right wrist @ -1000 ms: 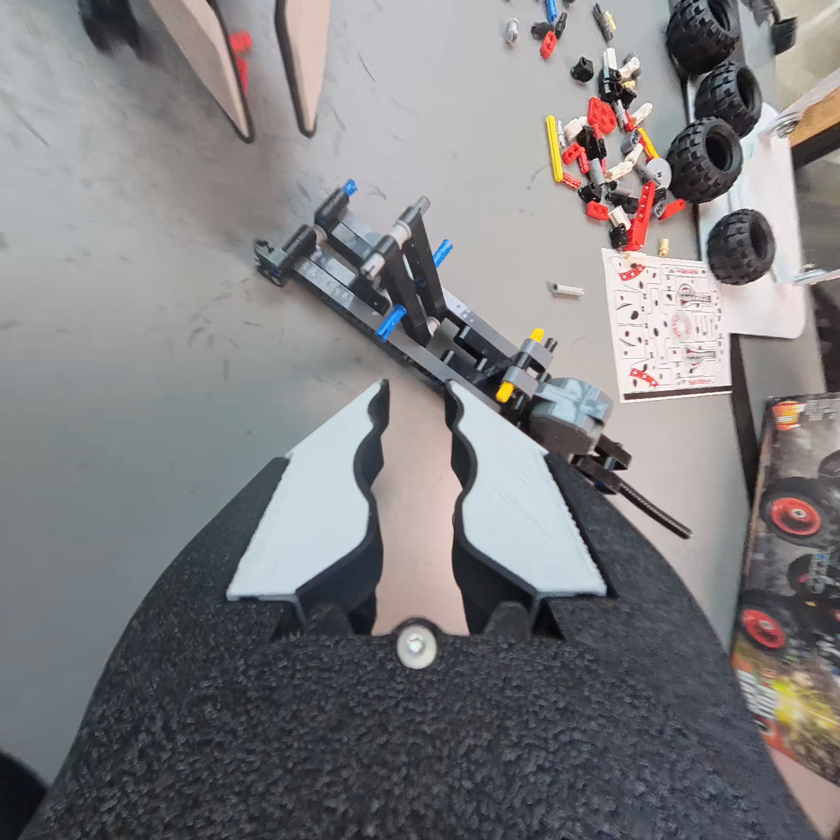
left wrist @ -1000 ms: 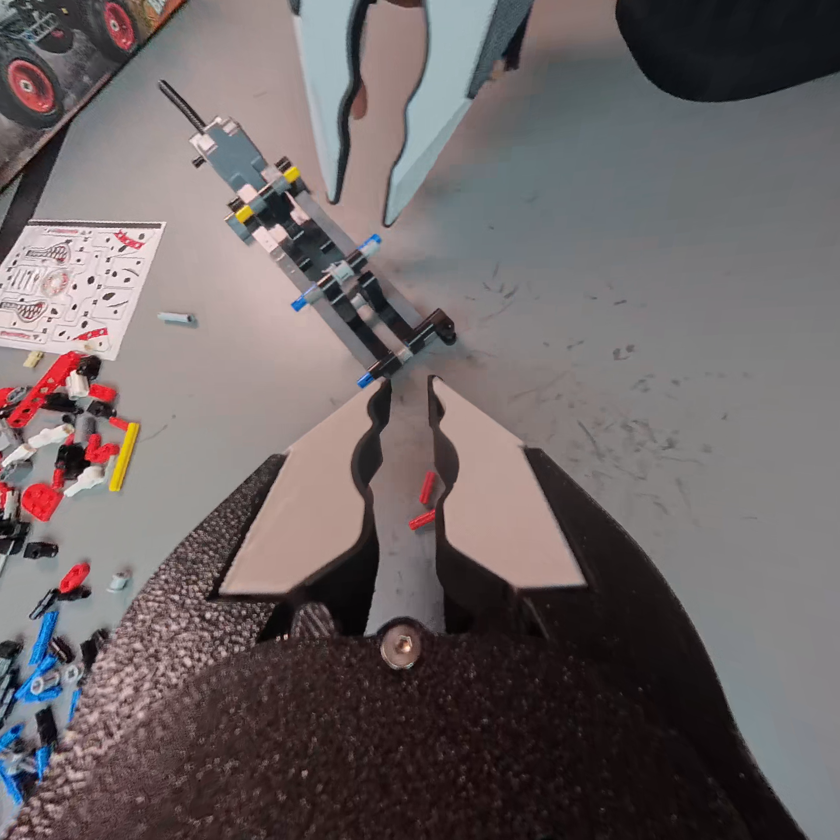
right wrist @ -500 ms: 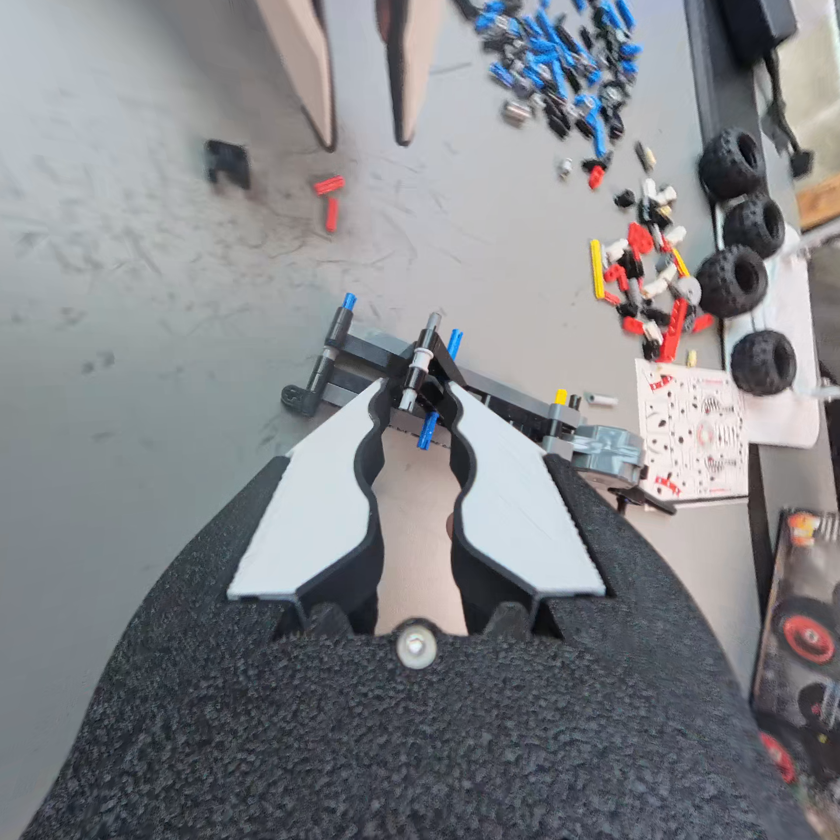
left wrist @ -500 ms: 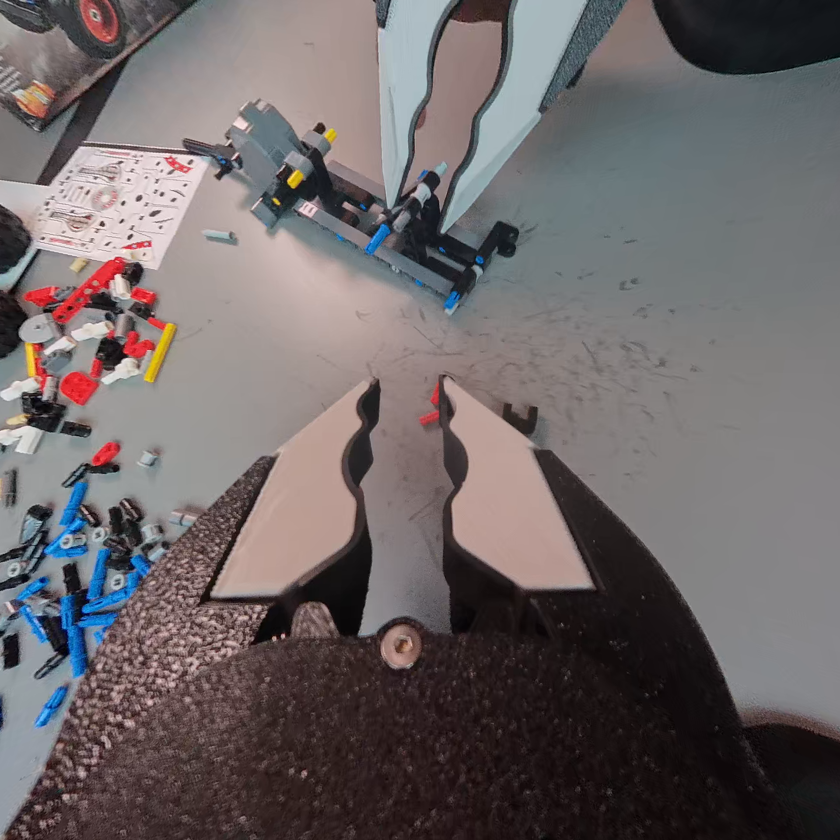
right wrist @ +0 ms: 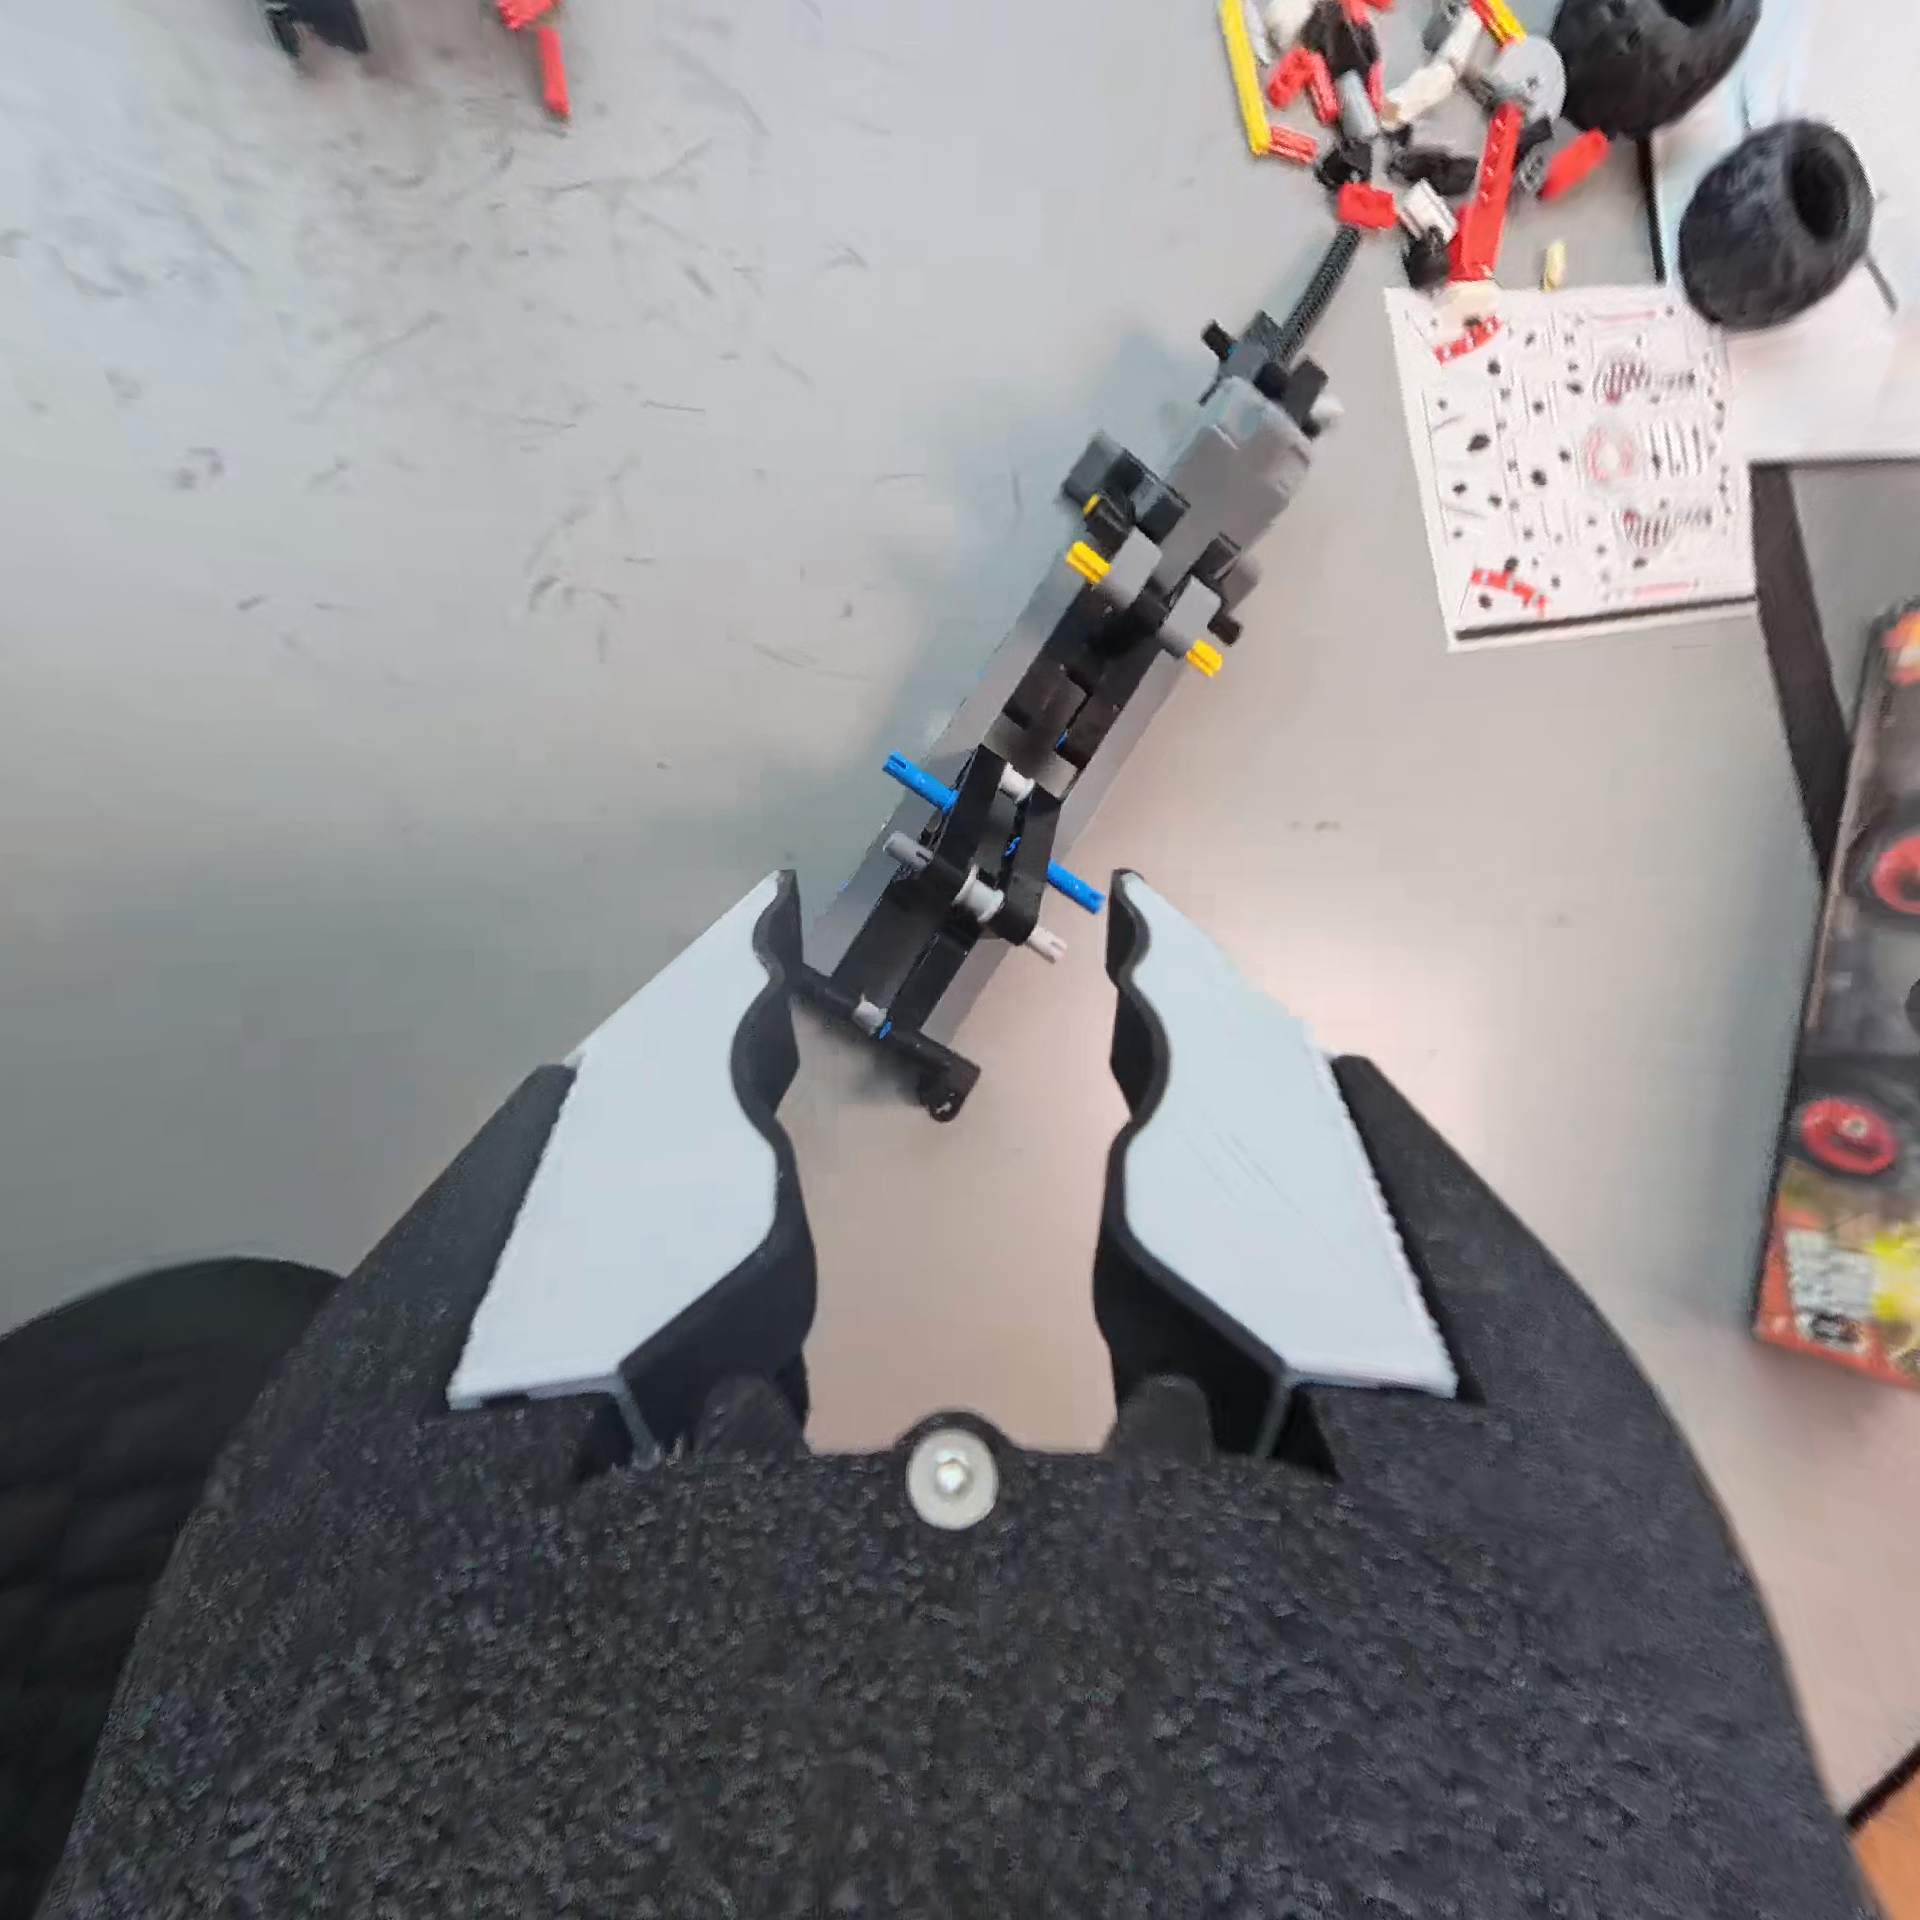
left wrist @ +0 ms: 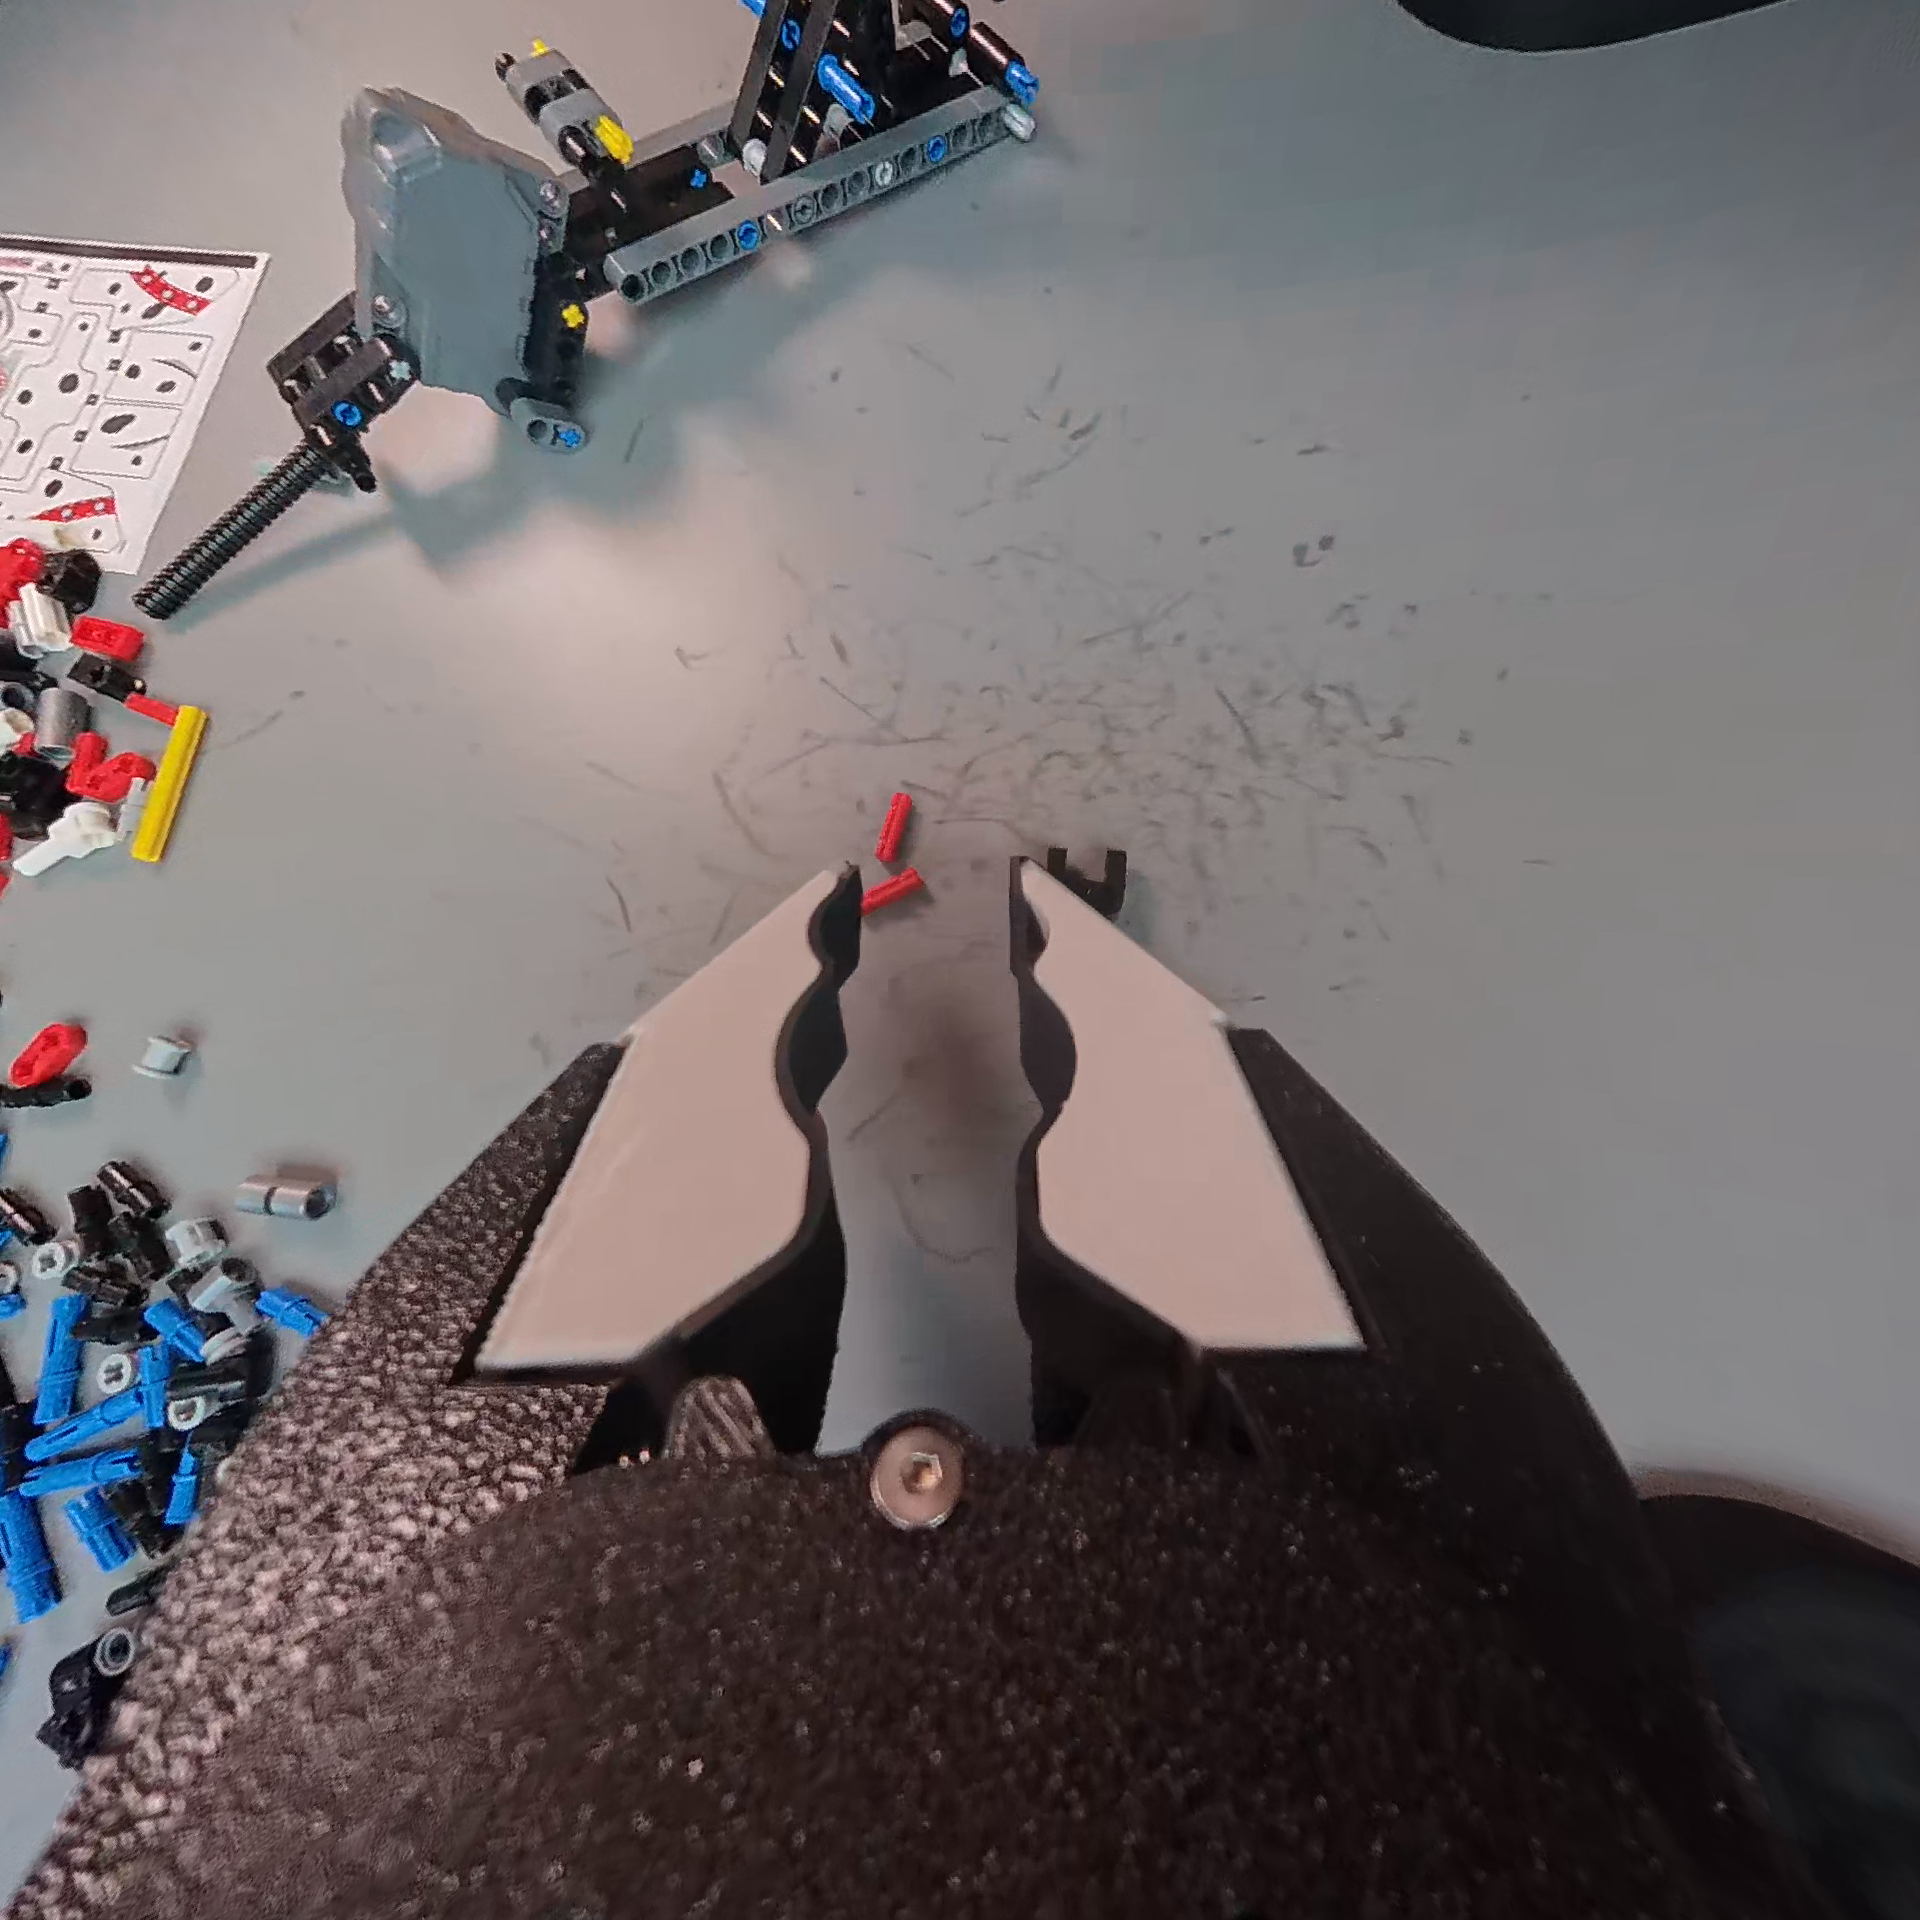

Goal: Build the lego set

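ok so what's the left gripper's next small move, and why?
Probably ease the left gripper forward and close on a red pin. Its jaws are open and empty, both pins lie loose on the table just past its left tip, and the right gripper straddles the chassis.

Bright, even overhead light, soft shadows pooling under the lego frame (left wrist: 665,208) on the scuffed grey table (left wrist: 1351,520). Wide-angle bending at every edge. Right wrist view smears with motion blur, perhaps worst around the tyre (right wrist: 1777,223); a warm sheen near centre.
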